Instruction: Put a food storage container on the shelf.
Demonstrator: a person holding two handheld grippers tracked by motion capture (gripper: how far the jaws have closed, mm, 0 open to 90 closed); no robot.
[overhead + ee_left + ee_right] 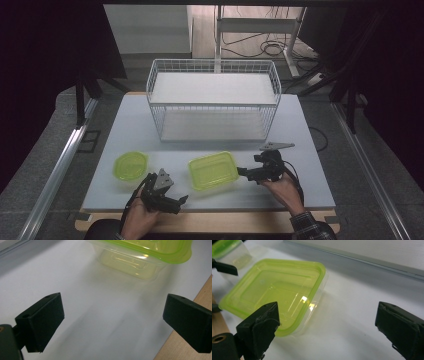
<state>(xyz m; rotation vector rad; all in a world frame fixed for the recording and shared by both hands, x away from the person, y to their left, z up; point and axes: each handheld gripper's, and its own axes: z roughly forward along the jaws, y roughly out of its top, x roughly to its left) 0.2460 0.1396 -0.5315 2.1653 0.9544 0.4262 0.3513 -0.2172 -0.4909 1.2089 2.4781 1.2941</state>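
Both pairs of jaws stand apart with nothing between them. The right gripper (246, 172) sits just beside the right edge of the rectangular green-lidded container (213, 170), which lies near the front of the white table (300, 130); the left gripper (181, 200) rests near the table's front edge, pointing towards that same box. This looks like the approach before a grasp, and the next move would call for closing on the container's rim. The right gripper view shows the clear wall under the lid; the high view alone takes in the round container (131, 165) and the wire basket (214, 100) behind.
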